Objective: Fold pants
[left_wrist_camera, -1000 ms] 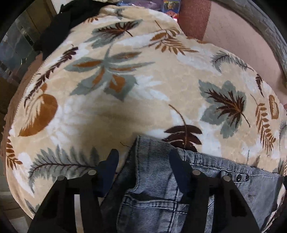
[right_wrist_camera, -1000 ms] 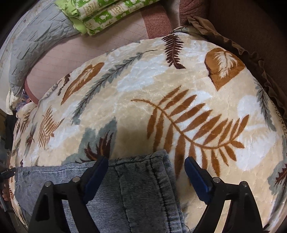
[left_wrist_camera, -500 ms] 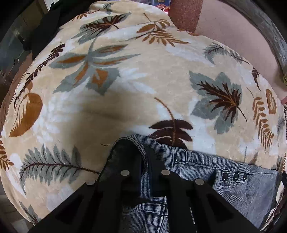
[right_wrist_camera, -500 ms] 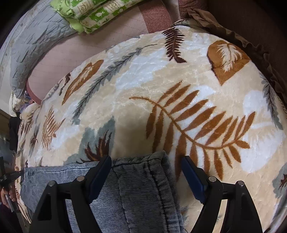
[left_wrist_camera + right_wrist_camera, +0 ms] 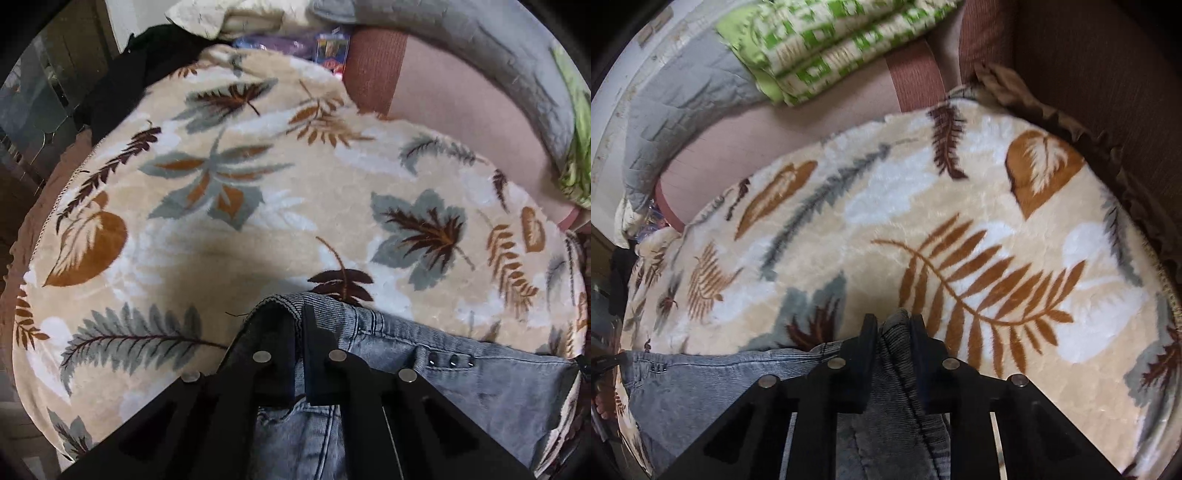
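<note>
Grey-blue denim pants (image 5: 461, 384) lie along the near edge of a leaf-print blanket (image 5: 295, 206). My left gripper (image 5: 297, 317) is shut on the waistband corner, which bunches up between the fingers; three rivets show to its right. In the right wrist view the pants (image 5: 701, 387) stretch off to the left. My right gripper (image 5: 894, 325) is shut on the hem end of the leg, a ridge of denim pinched between the fingers, above the blanket (image 5: 923, 221).
A grey quilt (image 5: 480, 48) and a green-and-white folded blanket (image 5: 827, 48) lie at the far side on a pink sheet (image 5: 746, 140). Dark clothing (image 5: 122, 81) lies at the far left. A brown ruffled cushion (image 5: 1071, 110) borders the right.
Both grippers closed on the pants: the left one half a second ago on the waistband, the right one just now on the leg end. Both views have lifted slightly.
</note>
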The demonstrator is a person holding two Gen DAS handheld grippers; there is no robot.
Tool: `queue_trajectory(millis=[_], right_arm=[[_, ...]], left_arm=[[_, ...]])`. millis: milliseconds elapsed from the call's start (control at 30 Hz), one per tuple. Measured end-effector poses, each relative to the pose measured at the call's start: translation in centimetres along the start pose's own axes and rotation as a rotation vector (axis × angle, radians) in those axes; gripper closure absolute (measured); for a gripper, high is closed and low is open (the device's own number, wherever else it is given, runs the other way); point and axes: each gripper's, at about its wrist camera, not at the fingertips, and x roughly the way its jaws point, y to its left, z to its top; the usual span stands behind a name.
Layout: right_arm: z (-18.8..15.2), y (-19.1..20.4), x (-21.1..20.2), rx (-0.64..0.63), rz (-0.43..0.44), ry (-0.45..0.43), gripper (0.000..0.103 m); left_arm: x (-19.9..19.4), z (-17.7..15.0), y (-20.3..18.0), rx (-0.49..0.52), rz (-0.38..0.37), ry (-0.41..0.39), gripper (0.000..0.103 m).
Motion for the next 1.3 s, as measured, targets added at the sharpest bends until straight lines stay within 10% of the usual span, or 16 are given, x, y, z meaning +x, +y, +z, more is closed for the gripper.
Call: queue_trajectory(millis=[700,1067,1300], right_arm=[[-3.4,0.3,-10.1,0.005,0.087,-0.15,0.084],[-13.4,-3.7,-18.4,0.014,0.143,-0.168,0.084],[-20.7,-8.6,-16.5,0.068,0.118,0.045,0.083]], left_arm=[[-10.2,-4.1,2.5,0.0,-0.121,-0.133,0.1],[-16.6,-17.2,7.5,0.014,-0.162,-0.192,0.1],[-12.2,-26.3,11.8,-0.037,-0.134,0.001,0.099]])
